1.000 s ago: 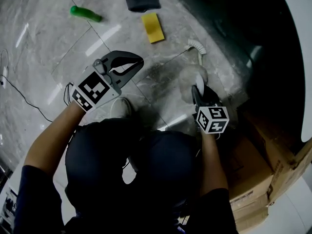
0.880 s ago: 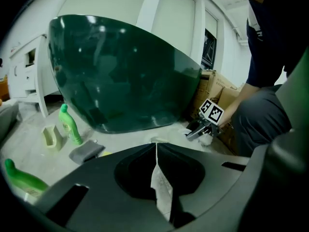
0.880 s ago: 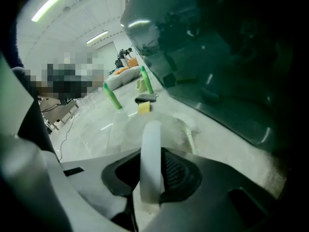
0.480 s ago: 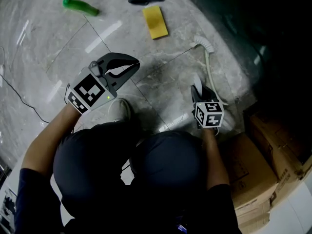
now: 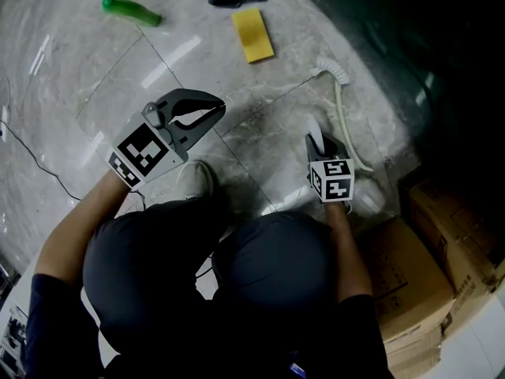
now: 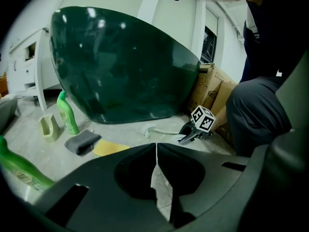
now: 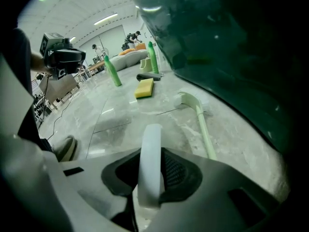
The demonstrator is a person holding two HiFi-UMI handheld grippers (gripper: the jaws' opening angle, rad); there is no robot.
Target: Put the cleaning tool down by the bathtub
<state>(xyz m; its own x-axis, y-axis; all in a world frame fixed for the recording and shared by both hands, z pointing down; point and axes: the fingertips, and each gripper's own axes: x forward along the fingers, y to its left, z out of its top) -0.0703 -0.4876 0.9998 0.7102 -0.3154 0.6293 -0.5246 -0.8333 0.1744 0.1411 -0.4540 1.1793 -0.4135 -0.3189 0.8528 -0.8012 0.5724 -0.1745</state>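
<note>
My right gripper [image 5: 317, 139] has its jaws clenched on a white rounded piece [image 7: 150, 158]; I cannot tell if it joins the long-handled brush [image 5: 341, 109]. That brush lies on the marble floor [image 5: 79, 77] beside the dark green bathtub [image 6: 120, 66]. The jaws of my left gripper [image 5: 213, 105] are clenched on nothing.

This looks like a mock bathroom corner set up in a large open hall rather than a home. A dark green freestanding bathtub [image 6: 120, 66] stands on a glossy grey marble-tile floor [image 5: 95, 69], with cardboard boxes [image 6: 212, 88] stacked just beside it on the right. Near the tub are green bottles [image 6: 66, 112], a yellow sponge [image 5: 253, 35] and a grey cloth [image 6: 82, 142], while far across the floor, under long ceiling strip lights [image 7: 105, 19], stand people [image 7: 99, 50] and furniture too small to make out.
</note>
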